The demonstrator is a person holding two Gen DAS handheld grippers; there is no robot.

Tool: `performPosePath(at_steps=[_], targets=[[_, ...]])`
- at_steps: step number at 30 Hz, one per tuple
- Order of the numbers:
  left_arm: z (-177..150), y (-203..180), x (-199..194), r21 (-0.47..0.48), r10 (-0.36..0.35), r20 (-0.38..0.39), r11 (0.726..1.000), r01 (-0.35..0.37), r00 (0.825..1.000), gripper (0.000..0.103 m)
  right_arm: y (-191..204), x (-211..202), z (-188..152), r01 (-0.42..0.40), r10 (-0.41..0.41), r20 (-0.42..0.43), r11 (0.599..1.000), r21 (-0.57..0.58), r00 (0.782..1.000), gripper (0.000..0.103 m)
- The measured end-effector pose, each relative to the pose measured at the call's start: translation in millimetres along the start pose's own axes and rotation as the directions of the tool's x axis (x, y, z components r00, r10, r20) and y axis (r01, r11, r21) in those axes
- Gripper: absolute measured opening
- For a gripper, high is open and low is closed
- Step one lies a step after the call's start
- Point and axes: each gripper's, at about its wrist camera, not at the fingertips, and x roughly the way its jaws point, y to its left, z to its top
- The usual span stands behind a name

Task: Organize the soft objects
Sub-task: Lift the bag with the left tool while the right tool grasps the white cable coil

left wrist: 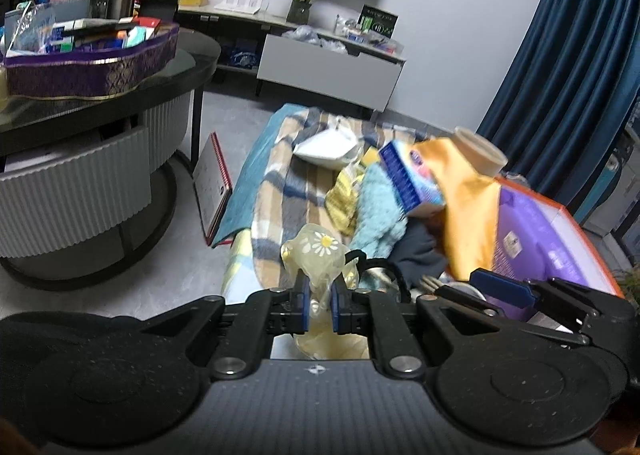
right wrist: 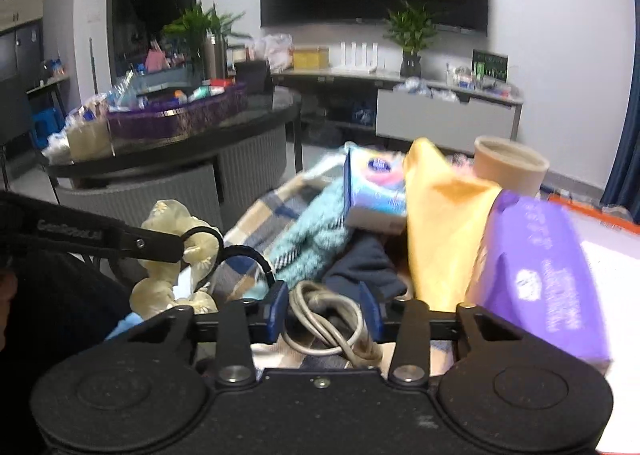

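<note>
My left gripper (left wrist: pixel 321 307) is shut on a sheer pale-yellow daisy-print fabric piece (left wrist: pixel 316 255), which bunches up above the pads and hangs below them. In the right wrist view the same fabric (right wrist: pixel 168 215) shows at the left. My right gripper (right wrist: pixel 324 315) sits low over the pile with a coiled grey-white cable (right wrist: pixel 324 319) filling the gap between its blue pads, which touch both sides of the coil. Behind it lie a teal knitted piece (right wrist: pixel 312 231), a dark navy cloth (right wrist: pixel 360 263) and an orange-yellow cloth (right wrist: pixel 444 215), all on a plaid blanket (left wrist: pixel 288 183).
A blue tissue pack (right wrist: pixel 376 187), a purple pack (right wrist: pixel 532 275) and a beige cup (right wrist: pixel 508 167) crowd the pile's right side. A white pouch (left wrist: pixel 326 147) lies further back. A round dark table (left wrist: pixel 192 67) carrying a purple tray (left wrist: pixel 92 67) stands to the left, across grey floor.
</note>
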Motion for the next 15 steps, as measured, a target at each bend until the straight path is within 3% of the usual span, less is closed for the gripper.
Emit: performPosePath(at_steps=[1,5,9,10,12,14,15], targets=[[2,-2,-2,0.002,0.001,0.005,1.000,-0.001,1.000,0.013,0,-4,2,0.015,-0.015,0.010,1.000,-0.007,1.000,0.000],[5,-9,-8,0.019,0.011,0.026,1.000,-0.012,1.000,0.013,-5,-15,5,0.015,-0.015,0.028,1.000,-0.011,1.000,0.000],[3,-13,-9,0.034,0.021,0.026,0.999,-0.022,0.999,0.013,-9,-11,-2,0.012,-0.013,-0.020,1.000,-0.020,1.000,0.002],[3,-13,-9,0.036,0.023,0.025,0.999,-0.024,0.999,0.013,-8,-9,-5,0.011,-0.012,-0.039,0.999,-0.031,0.999,0.006],[2,-13,-8,0.038,0.029,0.021,0.999,-0.030,0.999,0.013,-4,-5,-14,0.018,-0.022,-0.056,0.997,-0.068,0.998,0.039],[1,-12,-8,0.041,0.030,0.019,0.999,-0.031,0.999,0.013,1,-1,-20,0.039,-0.046,-0.060,0.993,-0.111,0.997,0.054],[1,-11,-8,0.041,0.030,0.018,0.999,-0.031,0.999,0.013,3,2,-20,0.040,-0.048,-0.061,0.991,-0.125,0.997,0.054]])
